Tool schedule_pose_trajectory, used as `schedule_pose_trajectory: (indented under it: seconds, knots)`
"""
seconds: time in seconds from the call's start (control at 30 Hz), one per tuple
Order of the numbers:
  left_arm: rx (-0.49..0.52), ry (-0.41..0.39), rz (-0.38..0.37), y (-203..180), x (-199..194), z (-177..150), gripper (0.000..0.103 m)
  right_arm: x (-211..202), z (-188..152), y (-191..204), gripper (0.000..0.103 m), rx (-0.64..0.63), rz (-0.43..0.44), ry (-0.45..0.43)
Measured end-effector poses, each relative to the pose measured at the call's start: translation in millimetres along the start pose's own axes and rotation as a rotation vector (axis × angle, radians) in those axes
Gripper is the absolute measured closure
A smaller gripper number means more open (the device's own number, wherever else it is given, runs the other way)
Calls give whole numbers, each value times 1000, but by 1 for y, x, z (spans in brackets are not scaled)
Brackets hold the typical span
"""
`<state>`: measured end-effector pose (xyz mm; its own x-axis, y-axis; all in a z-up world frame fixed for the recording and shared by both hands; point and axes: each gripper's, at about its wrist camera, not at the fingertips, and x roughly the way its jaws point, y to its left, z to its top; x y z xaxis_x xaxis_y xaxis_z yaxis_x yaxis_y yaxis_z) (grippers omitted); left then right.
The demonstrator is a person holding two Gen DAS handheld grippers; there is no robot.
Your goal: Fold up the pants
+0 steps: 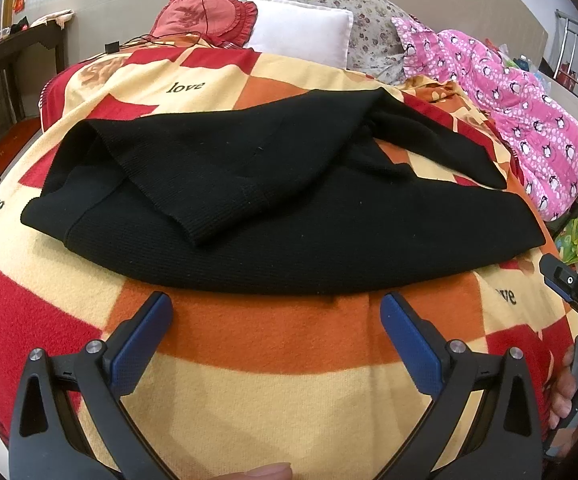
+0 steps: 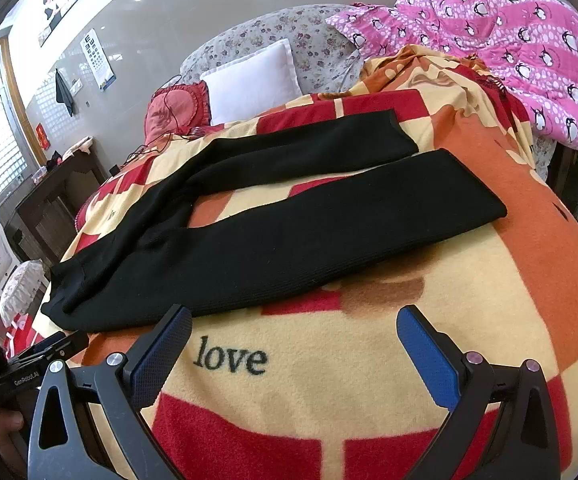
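Black knit pants [image 2: 273, 236] lie unfolded on the patterned blanket [image 2: 369, 380], legs splayed rightward. Left gripper [image 1: 276, 320] and right gripper [image 2: 293, 336]: both agape, empty, near edge. Likely next: grasp waistband and cuff.

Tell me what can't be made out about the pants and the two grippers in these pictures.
- Left wrist view: the black pants bunch at the waist, and a folded flap hides the layers beneath.
- Right wrist view: the waist end runs behind the left gripper, cut off by the frame edge; its jaws are unseen here.
- Left wrist view: only a tip of the right gripper shows at the edge.
- Both views: the pants' underside lies against the blanket.
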<state>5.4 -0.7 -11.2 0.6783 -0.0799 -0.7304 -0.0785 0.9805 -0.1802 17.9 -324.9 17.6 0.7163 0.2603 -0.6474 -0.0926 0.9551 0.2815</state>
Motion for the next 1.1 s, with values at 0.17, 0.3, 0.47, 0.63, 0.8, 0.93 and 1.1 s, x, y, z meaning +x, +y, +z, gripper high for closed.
schedule_pose_trajectory:
  seconds: [0.17,0.3,0.47,0.63,0.8,0.93,1.1]
  knots:
    - [-1,1,-2,0,0,0,0,0,-1,2,1,-2,5,1]
    - [-2,0,-6,0,-1,0,0,-1,-1,3,1,-2,8,-3]
    - [-84,-44,-229,20,-16,1,0,-4,0,7,1,-10,5,-8]
    - [-50,-126,-258,35,-41,1,0,-7,1,6,1,-5,17,-16]
    - [-102,-109,-261,75,-45,11,0,-9,0,3,1,6,23,-22]
    - [-123,-43,-303,89,-32,20,0,-10,0,-1,1,21,29,-23]
    - [-162,31,-433,84,-11,28,0,-8,0,-1,1,16,30,-19]
